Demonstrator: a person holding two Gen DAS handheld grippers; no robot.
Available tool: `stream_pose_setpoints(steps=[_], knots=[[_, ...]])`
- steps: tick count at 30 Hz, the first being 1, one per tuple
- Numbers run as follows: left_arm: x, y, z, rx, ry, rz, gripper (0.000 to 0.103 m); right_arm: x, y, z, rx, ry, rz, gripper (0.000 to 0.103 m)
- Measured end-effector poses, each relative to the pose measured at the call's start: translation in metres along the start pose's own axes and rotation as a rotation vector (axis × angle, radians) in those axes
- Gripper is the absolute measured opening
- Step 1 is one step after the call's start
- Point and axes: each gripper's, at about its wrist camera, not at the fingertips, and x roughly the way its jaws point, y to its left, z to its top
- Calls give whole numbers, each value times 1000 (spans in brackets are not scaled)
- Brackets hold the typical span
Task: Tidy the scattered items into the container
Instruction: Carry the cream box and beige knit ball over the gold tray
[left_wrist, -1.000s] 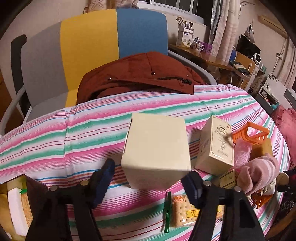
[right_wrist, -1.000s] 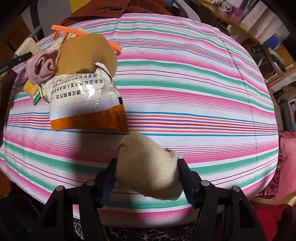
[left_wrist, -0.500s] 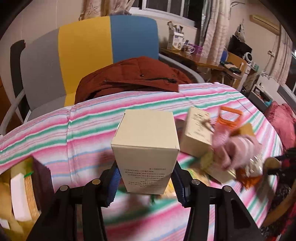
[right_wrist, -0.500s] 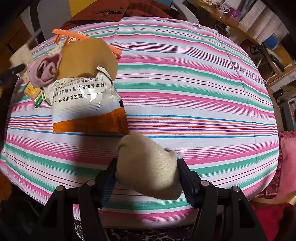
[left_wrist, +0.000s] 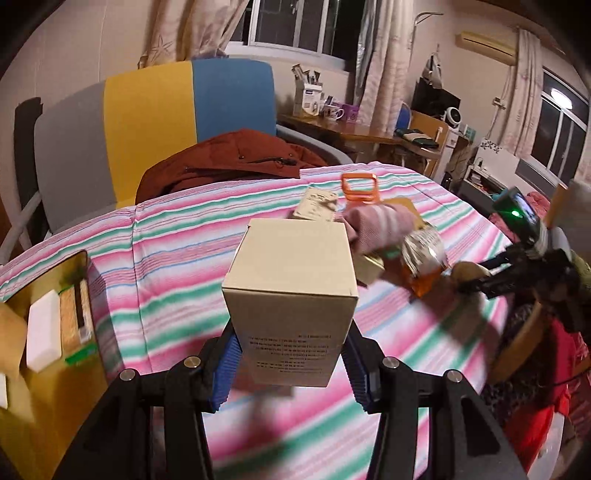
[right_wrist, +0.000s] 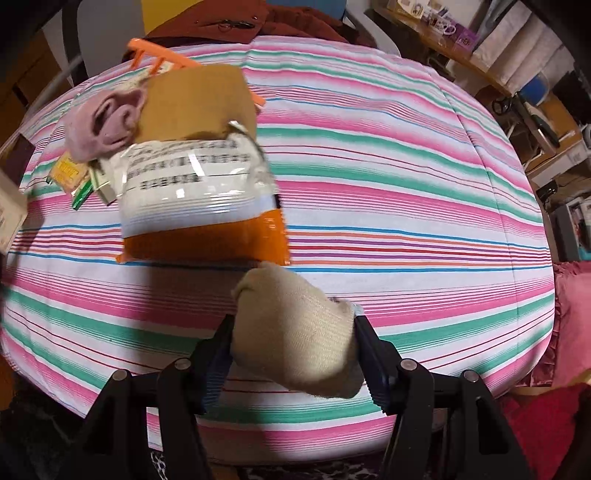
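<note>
My left gripper (left_wrist: 291, 365) is shut on a beige cardboard box (left_wrist: 291, 280) and holds it above the striped tablecloth (left_wrist: 177, 258). At the left edge of the left wrist view stands the open brown container (left_wrist: 79, 266), with a white bar and packets inside. My right gripper (right_wrist: 295, 354) is shut on a rolled beige sock (right_wrist: 295, 328) near the table's front edge. Scattered items lie in a pile: a pink sock (right_wrist: 103, 125), an orange-and-white snack bag (right_wrist: 199, 199), a brown card (right_wrist: 199, 103), a cracker packet (right_wrist: 68, 171) and an orange plastic rack (left_wrist: 360, 188).
Behind the table stands a grey, yellow and blue chair (left_wrist: 147, 122) with a red jacket (left_wrist: 236, 158) draped on it. A cluttered desk (left_wrist: 354, 129) is at the back right. The right half of the tablecloth (right_wrist: 406, 184) carries nothing.
My left gripper closed on the beige box, lifted it and carried it left, so the container shows more. My right gripper, still holding the sock, shifted a little.
</note>
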Motion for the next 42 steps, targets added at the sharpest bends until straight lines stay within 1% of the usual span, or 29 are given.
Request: stream_pose_setpoints(steps=[7,12,17,19,21,24,28,29,33,35,37,39,42], knots=[[-18,4,-23,-6,-26,-11,52,-5,30,-19,35,-103,-75,63],[-33,17,-33,-52,-49,0,52,-8,46,-39,89,-216,-92,62],[-50,30,-36,-85,-83,38,52,-29,71,-57,120,-359,-34,62],[-54,36,-37,-95,-93,55,52,-38,82,-59,114,-398,-12,62],[-57,42,-39,-102,-101,87,52,-47,95,-60,92,-433,20,62],[-63,52,-44,-123,-108,116,52,-55,123,-57,40,-464,77,62],[-76,66,-49,-158,-115,111,52,-65,170,-49,-34,-503,174,62],[-81,68,-49,-165,-123,103,52,-65,180,-46,-51,-510,188,62],[-106,80,-48,-182,-180,122,52,-70,222,-32,-118,-533,254,62],[-117,89,-49,-189,-204,161,51,-72,239,-24,-140,-540,289,62],[-126,107,-54,-220,-217,191,51,-76,257,-19,-162,-552,315,62],[-134,127,-61,-265,-219,224,51,-81,272,-14,-183,-561,344,62],[-138,150,-73,-301,-206,275,51,-89,301,-8,-228,-580,390,62]])
